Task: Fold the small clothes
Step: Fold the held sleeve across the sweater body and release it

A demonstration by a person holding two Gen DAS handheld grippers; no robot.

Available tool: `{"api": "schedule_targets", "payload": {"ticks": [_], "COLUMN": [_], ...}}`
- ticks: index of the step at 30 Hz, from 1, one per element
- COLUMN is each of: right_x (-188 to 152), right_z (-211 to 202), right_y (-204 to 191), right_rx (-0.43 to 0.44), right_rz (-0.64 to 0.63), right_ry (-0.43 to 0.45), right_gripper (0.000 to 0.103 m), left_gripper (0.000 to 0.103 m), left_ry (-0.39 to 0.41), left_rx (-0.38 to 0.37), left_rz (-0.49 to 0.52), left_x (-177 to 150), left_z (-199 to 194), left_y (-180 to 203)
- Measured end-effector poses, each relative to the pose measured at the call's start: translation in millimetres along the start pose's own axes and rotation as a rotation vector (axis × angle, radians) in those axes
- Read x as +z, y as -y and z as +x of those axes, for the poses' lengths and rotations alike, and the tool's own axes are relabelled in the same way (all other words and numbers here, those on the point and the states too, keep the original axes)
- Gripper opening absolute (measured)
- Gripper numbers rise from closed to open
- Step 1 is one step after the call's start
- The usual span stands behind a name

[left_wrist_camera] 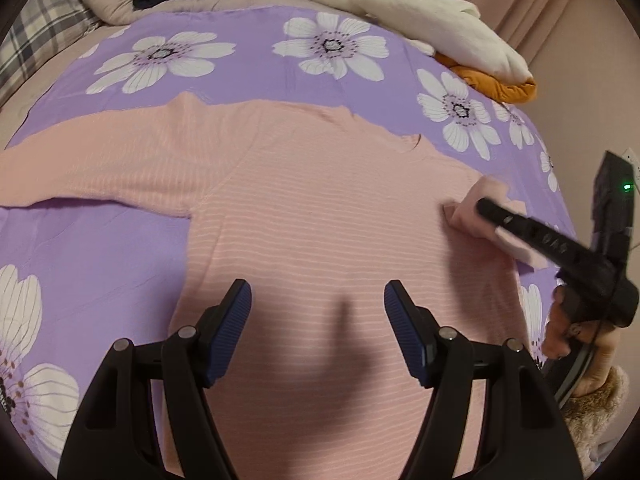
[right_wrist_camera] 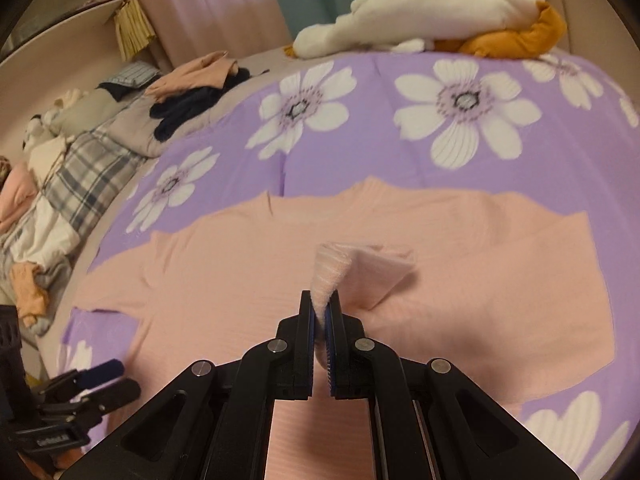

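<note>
Purple bedsheet point(left_wrist_camera: 248, 76); pink top point(left_wrist_camera: 320, 208) sleeve end cut off left.

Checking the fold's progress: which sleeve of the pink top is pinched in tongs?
The right sleeve: its cuff is clamped in the right tongs. The left sleeve lies flat; the left tongs are open.

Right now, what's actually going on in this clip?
A person is folding a pink striped sweater spread flat on a purple floral bedsheet. The right claw is shut on the sweater's sleeve cuff, lifted over the body of the garment. The left claw hovers open above the lower part of the sweater, holding nothing. The other sleeve lies stretched out to the side. A white and orange plush toy lies at the far edge of the bed.
</note>
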State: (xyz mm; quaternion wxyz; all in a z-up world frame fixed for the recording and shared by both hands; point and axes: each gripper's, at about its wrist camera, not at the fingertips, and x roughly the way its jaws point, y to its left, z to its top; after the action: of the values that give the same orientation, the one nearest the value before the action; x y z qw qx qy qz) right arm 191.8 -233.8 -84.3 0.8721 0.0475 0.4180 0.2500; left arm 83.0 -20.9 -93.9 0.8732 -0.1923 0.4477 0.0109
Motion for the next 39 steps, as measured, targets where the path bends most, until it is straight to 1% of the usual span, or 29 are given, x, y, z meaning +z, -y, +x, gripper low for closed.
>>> {"api": "schedule_targets", "payload": {"ticks": [1, 2, 4, 5, 7, 8, 9, 10, 11, 13, 14, 16, 18, 21, 24, 27, 30, 33, 36, 39], "right_x": [-4, -7, -10, -11, -14, -15, -16, -18, -18, -18, -17, -16, -14, -11, -5, -3, -6, -12, -18, -18], "right_z": [3, 9, 20, 23, 29, 30, 29, 28, 27, 22, 18, 8, -4, -25, -48, -70, -89, -97, -96, -94], "right_y": [-3, -3, -3, -1, 0, 0, 0, 0, 0, -2, -2, 1, 5, 17, 37, 69, 101, 122, 138, 147], "right_rx": [0.002, 0.001, 0.022, 0.036, 0.02, -0.003, 0.001, 0.019, 0.04, 0.059, 0.051, 0.039, 0.051, 0.04, -0.006, -0.038, -0.113, -0.151, -0.193, -0.222], "right_rz": [0.002, 0.001, 0.013, 0.036, 0.04, 0.046, 0.06, 0.069, 0.072, 0.076, 0.077, 0.081, 0.097, 0.118, 0.158, 0.243, 0.318, 0.375, 0.409, 0.433], "right_ry": [-0.009, -0.037, -0.089, -0.105, -0.138, -0.15, -0.151, -0.151, -0.156, -0.153, -0.144, -0.123, -0.099, -0.046, 0.027, 0.078, 0.123, 0.138, 0.123, 0.125], "right_gripper": [0.005, 0.005, 0.005, 0.005, 0.007, 0.014, 0.019, 0.028, 0.04, 0.051, 0.053, 0.054, 0.054, 0.06, 0.062, 0.063, 0.063, 0.063, 0.063, 0.063], "left_gripper": [0.069, 0.069, 0.069, 0.069, 0.069, 0.07, 0.071, 0.073, 0.074, 0.075, 0.075, 0.077, 0.08, 0.081, 0.081, 0.081, 0.081, 0.08, 0.08, 0.08], "left_ry": [0.01, 0.01, -0.01, -0.018, -0.018, -0.01, 0.001, 0.01, 0.015, 0.016, 0.019, 0.035, 0.057, 0.075, 0.054, 0.029, -0.016, -0.07, -0.074, -0.066], "left_rx": [0.005, 0.011, 0.019, 0.008, -0.018, -0.014, -0.006, -0.002, -0.003, -0.017, -0.026, -0.033, -0.043, -0.102, -0.122, -0.136, -0.116, -0.124, -0.166, -0.2], "left_rz": [0.002, 0.0, -0.016, -0.022, -0.023, -0.021, -0.018, -0.016, -0.015, -0.019, -0.022, -0.024, -0.02, 0.009, 0.012, 0.016, 0.025, 0.033, 0.02, 0.043], "left_x": [0, 1, 2, 3, 6, 6, 6, 6, 6, 7, 9, 12, 17, 24, 30, 35, 37, 38, 39, 39], "left_z": [2, 5, 13, 15, 17, 17, 17, 17, 17, 16, 15, 13, 10, 11, 22, 42, 66, 87, 94, 98], "left_y": [2, 4, 7, 8, 14, 17, 19, 21, 23, 25, 26, 28, 33, 42, 52, 64, 76, 86, 92, 100]}}
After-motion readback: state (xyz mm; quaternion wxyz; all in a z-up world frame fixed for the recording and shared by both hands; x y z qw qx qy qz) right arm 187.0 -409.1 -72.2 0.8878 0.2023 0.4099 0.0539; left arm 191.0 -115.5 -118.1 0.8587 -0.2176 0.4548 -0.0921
